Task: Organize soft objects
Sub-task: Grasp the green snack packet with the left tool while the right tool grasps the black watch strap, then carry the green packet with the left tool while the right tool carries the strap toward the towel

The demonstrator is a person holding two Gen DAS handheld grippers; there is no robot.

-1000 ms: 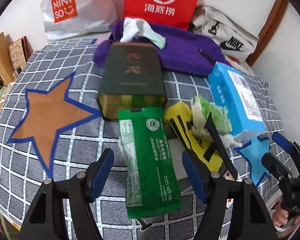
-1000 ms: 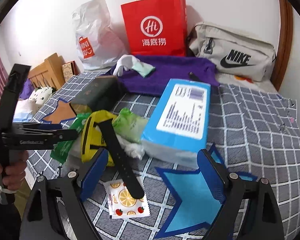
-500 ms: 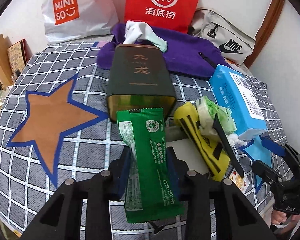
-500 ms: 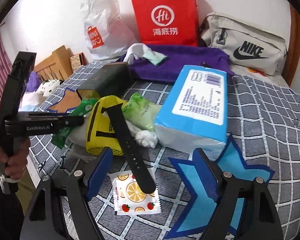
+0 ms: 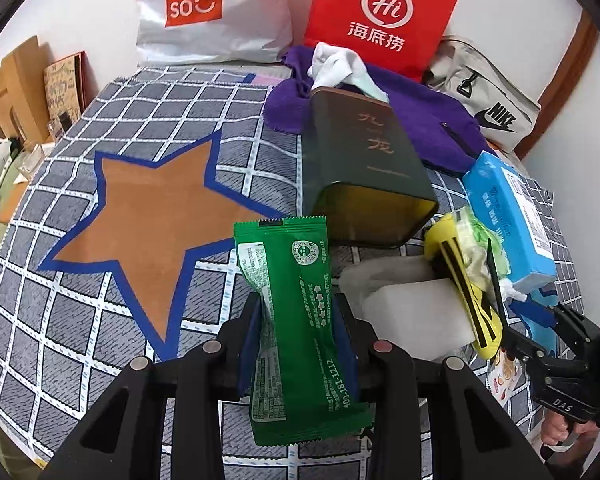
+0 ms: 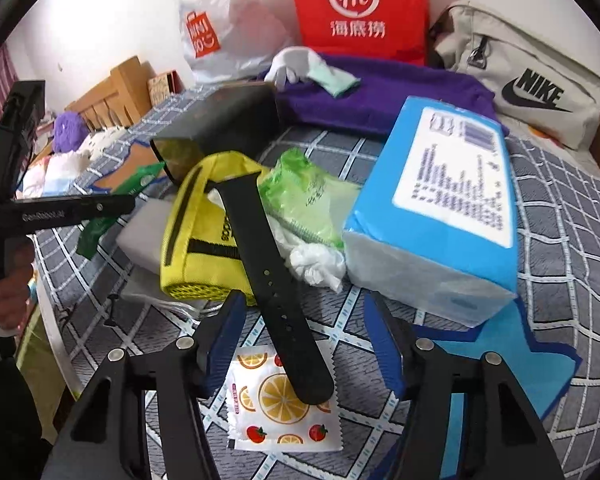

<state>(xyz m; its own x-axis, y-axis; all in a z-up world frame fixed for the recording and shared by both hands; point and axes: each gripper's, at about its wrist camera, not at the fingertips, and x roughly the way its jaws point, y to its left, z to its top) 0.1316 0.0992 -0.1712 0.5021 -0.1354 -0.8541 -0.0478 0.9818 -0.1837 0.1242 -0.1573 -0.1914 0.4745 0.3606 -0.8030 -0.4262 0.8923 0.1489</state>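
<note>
Left wrist view has the left gripper (image 5: 296,324) clamped on the green packet (image 5: 296,320), both blue pads pinching its middle, so the top end sticks out ahead of the fingers and the bottom end hangs back toward the camera. The packet's top edge sits just short of the open mouth of the dark green tin (image 5: 364,172), which lies on its side on the checked bedspread (image 5: 60,320). Right next to the packet is a white foam block (image 5: 412,312), and past that a yellow pouch (image 5: 460,280) with a crumpled light green bag (image 5: 480,248) and a blue tissue pack (image 5: 512,216) all bunched together. Pretty crowded on that side. On the other side the orange star patch (image 5: 160,220) is bare fabric with lots of room.

Over on the right wrist view, the right gripper (image 6: 304,344) has its fingers spread apart, not holding anything. A black watch strap (image 6: 272,272) lies diagonally between them, its upper end resting on the yellow pouch (image 6: 204,232) and its lower end on a fruit-print sachet (image 6: 280,400). The tissue pack (image 6: 440,208) corner is near the right finger. Beyond it the bedspread (image 6: 572,240) is open up to the Nike bag (image 6: 532,80).
</note>
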